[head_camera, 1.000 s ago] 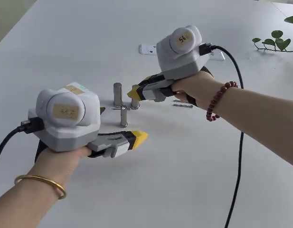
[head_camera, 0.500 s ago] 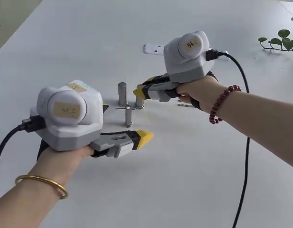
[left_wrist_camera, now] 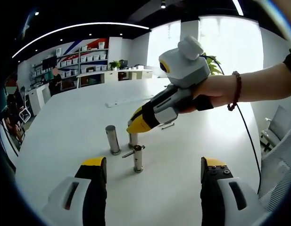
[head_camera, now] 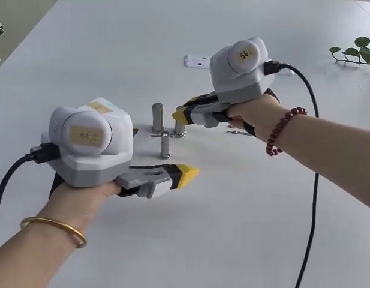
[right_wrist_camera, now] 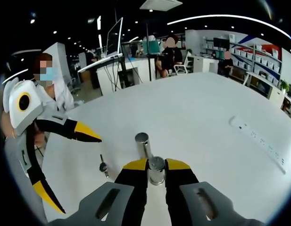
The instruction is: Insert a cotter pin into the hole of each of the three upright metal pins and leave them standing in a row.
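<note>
Three metal pins stand close together on the white table [head_camera: 244, 228]. A tall pin [head_camera: 158, 117] [left_wrist_camera: 112, 139] [right_wrist_camera: 143, 141] is at the back left. The near pin [head_camera: 165, 146] [left_wrist_camera: 138, 157] [right_wrist_camera: 103, 167] has a cotter pin [left_wrist_camera: 128, 153] through its top. My right gripper [right_wrist_camera: 156, 165] [head_camera: 180, 116] is shut on the head of the third pin [right_wrist_camera: 156, 173] [left_wrist_camera: 132, 140], coming in from the right. My left gripper [left_wrist_camera: 153, 164] is open, jaws wide apart, just short of the near pin. Loose cotter pins [head_camera: 235, 132] [left_wrist_camera: 168, 125] lie under the right hand.
A white power strip [head_camera: 199, 61] [right_wrist_camera: 258, 141] lies at the far side of the table. A green plant sprig [head_camera: 352, 51] is at the far right. The right gripper's black cable [head_camera: 310, 198] hangs down across the right side.
The head view has shifted a little. Both grippers keep their places by the pins, and the right one stays shut on the same pin.
</note>
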`<state>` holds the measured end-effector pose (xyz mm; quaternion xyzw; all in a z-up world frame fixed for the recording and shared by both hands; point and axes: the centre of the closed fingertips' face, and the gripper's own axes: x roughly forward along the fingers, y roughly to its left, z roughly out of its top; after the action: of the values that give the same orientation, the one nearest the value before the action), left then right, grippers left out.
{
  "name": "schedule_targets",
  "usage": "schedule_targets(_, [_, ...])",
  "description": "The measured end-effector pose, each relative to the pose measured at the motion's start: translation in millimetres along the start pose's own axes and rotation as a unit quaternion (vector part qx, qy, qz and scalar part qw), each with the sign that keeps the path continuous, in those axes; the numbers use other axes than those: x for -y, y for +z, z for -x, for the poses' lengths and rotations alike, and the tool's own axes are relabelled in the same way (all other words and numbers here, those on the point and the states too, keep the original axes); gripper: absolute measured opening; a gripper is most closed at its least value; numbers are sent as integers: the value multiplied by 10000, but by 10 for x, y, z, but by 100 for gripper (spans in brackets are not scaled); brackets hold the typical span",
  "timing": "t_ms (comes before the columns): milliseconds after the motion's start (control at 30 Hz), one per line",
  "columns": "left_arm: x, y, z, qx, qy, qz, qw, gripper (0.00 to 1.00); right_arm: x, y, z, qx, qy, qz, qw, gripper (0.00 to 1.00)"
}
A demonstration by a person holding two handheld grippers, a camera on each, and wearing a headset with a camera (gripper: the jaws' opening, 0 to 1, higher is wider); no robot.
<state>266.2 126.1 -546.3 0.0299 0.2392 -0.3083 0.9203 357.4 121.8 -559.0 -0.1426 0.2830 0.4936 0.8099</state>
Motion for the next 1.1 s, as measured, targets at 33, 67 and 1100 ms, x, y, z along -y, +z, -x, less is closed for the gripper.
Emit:
schedule_targets(33, [0,-1,1,-4,1,-8,10000,83,-2,-5,9,-6,-3,1,10000,8])
schedule_targets(67, [0,-2,3,-8,0,-29,10000,84,-4,-10,17,-15,-9,5,10000,8])
schedule_targets(1100, [140,19,112,-17,-132,-184,9997,93,2,-313,463,-175,-264,141,9994,8])
